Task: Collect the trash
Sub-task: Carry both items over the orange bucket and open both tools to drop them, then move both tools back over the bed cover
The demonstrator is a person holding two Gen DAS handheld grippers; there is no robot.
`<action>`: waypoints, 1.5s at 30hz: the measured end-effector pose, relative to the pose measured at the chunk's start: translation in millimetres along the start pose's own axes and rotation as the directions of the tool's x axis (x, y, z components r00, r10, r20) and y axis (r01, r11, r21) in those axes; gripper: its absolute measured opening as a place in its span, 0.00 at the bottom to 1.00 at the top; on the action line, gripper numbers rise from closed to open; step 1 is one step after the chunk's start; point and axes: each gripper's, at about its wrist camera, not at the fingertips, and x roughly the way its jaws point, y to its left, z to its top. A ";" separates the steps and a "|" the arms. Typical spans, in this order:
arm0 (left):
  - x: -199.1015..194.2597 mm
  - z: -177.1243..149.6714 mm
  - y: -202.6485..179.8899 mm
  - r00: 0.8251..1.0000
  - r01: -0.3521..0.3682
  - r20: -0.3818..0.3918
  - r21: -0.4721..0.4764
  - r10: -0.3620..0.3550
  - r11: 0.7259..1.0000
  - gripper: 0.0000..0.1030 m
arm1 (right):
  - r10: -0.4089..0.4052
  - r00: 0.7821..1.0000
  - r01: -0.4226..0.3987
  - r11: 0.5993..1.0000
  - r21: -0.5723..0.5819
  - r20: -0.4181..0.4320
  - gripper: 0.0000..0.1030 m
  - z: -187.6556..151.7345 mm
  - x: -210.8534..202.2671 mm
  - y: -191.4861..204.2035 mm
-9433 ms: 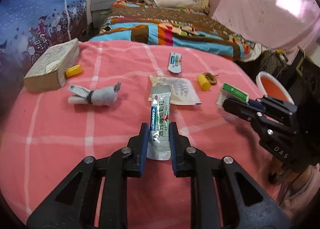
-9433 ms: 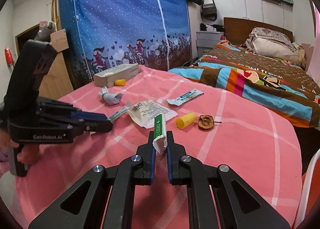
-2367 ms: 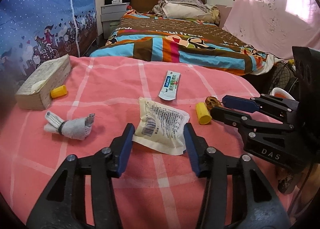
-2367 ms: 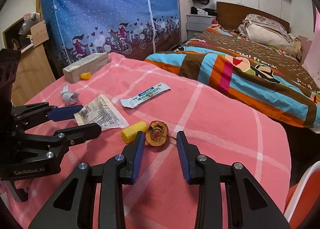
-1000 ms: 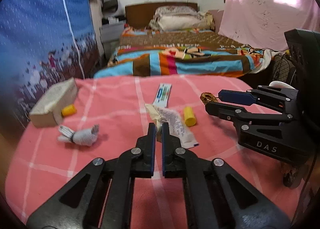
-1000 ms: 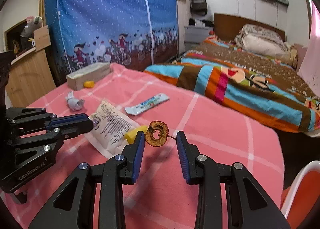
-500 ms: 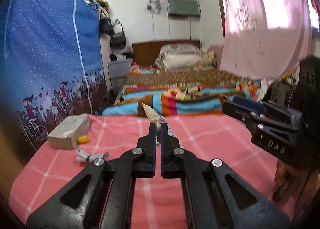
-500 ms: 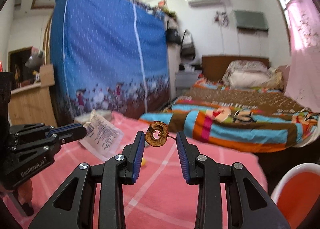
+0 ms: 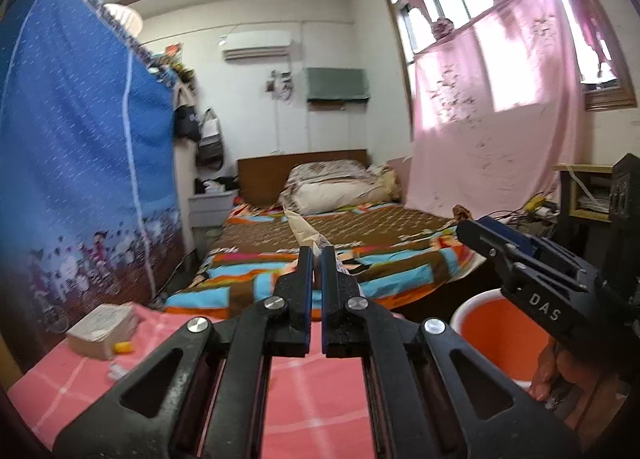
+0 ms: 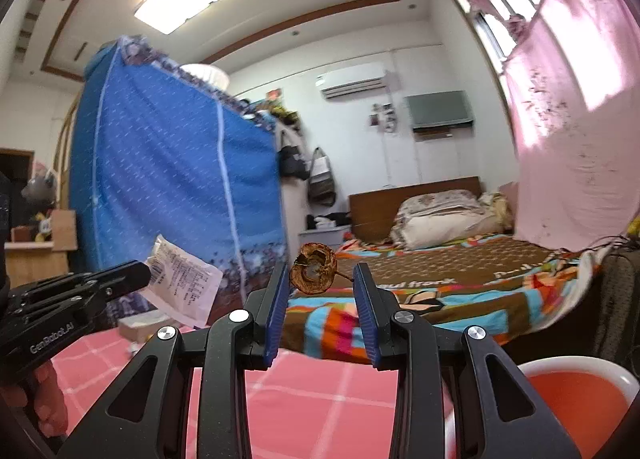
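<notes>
1. Left gripper: jaws pressed together on a pale wrapper, lifted clear of the table. Right gripper: jaws part-closed, clamping a brown fruit husk between the blue pads, also lifted.
2. Room: blue dotted curtain at left; pink curtain over the window at right; white back wall carrying an air conditioner.
3. Bed: striped multicolour blanket, pillow against a wooden headboard, directly beyond the table.
4. Table: covered by a pink checked cloth, below both grippers.
5. Bin: white rim, orange interior, beside the table's right edge, below the right gripper.
6. Box: flat, pale, on the cloth's far left corner.
7. Yellow cap: on the cloth, touching or just beside the box.
8. Hand: a person's fingers wrap the right gripper's handle.
</notes>
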 end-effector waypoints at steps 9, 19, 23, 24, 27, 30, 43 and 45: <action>13.2 5.1 -65.5 0.988 0.155 -0.008 0.022 -0.155 0.988 0.07 | -0.152 0.988 0.152 0.987 0.044 -0.001 0.30 0.6 -37.5 -58.4; 37.1 -6.0 -119.3 0.955 0.277 -0.108 -0.011 -0.276 0.961 0.07 | -0.274 0.958 0.281 0.957 0.074 -0.090 0.30 -9.8 -55.3 -104.2; 49.3 -12.0 -133.1 0.933 0.315 -0.167 -0.045 -0.318 0.948 0.07 | -0.298 0.945 0.310 0.947 0.082 -0.138 0.31 -15.1 -56.3 -116.2; 53.9 -13.6 -136.2 0.923 0.329 -0.189 -0.059 -0.334 0.942 0.07 | -0.303 0.941 0.317 0.944 0.087 -0.149 0.32 -17.4 -57.3 -119.7; 63.7 -17.3 -145.1 0.897 0.362 -0.237 -0.088 -0.372 0.928 0.07 | -0.314 0.931 0.336 0.936 0.103 -0.183 0.32 -21.2 -59.6 -127.8; 72.2 -20.9 -154.0 0.875 0.383 -0.279 -0.106 -0.397 0.918 0.07 | -0.321 0.922 0.352 0.928 0.125 -0.216 0.32 -23.9 -58.8 -136.5; 81.0 -30.2 -161.1 0.836 0.399 -0.341 -0.159 -0.430 0.903 0.12 | -0.329 0.909 0.375 0.913 0.158 -0.255 0.44 -26.3 -60.8 -145.4; 80.2 -30.0 -160.0 0.838 0.397 -0.339 -0.158 -0.427 0.904 0.14 | -0.332 0.908 0.378 0.912 0.158 -0.254 0.45 -25.1 -61.4 -145.5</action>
